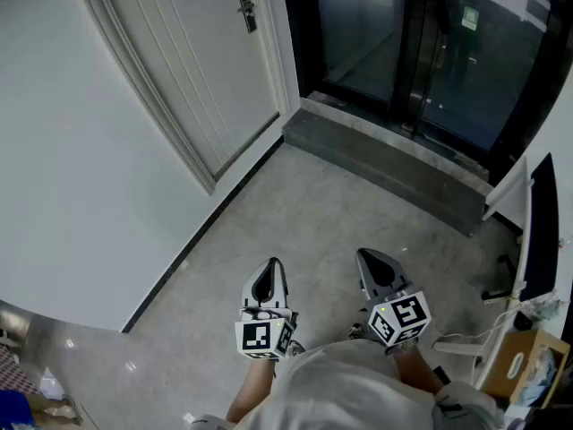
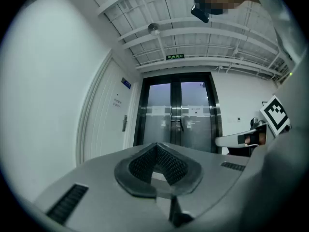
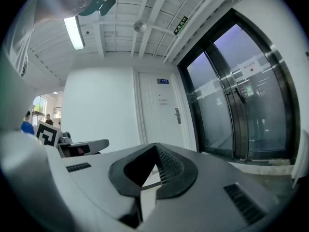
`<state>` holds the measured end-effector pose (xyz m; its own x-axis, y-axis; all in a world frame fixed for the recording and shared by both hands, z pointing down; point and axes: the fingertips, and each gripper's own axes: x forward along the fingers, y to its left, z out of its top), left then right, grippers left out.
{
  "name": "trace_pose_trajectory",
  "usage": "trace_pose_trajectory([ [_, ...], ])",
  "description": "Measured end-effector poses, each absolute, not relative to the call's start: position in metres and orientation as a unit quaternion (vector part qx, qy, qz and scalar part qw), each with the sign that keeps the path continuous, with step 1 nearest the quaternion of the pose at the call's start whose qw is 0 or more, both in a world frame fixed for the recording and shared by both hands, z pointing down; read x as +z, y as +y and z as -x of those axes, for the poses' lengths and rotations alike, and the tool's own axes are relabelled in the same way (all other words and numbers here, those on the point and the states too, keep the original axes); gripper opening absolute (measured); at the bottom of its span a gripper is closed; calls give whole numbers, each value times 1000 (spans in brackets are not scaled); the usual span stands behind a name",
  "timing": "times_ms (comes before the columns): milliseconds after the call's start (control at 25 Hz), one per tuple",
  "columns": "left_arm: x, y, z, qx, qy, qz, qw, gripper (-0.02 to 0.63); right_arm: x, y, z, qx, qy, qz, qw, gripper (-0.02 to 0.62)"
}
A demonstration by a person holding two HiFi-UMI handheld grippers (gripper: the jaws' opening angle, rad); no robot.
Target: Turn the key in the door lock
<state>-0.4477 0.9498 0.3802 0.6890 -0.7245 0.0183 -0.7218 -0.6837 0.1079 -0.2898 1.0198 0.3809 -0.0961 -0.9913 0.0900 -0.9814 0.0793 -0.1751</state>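
- The left gripper [image 2: 157,146] has its jaws closed tip to tip, with nothing between them.
- The right gripper's [image 3: 155,146] jaws are likewise pressed together and empty.
- Both are held level, side by side near the person's body, well short of the white door [image 1: 197,70], touching nothing.
- The door lock [image 1: 245,9] sits on the door's edge nearest the glass doors [image 1: 403,43]; no key can be made out.
- Only the gripper views show the green exit sign [image 2: 175,57]; only the head view shows the stone step [image 1: 385,164] beside the door.
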Motion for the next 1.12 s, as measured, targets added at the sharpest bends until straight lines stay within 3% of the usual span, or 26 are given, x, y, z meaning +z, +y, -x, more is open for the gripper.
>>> trace_pose_trajectory([
  [320, 389, 1000, 368, -16, -425, -905, 25, 9, 401, 1031, 217, -110, 779, 617, 22, -6],
  [680, 403, 1002, 366, 0, -455, -889, 51, 9, 407, 1039, 194, -120, 777, 617, 37, -6],
  [1120, 405, 988, 335, 3, -444, -895, 32, 9, 412, 1035, 156, -86, 764, 639, 19, -6],
])
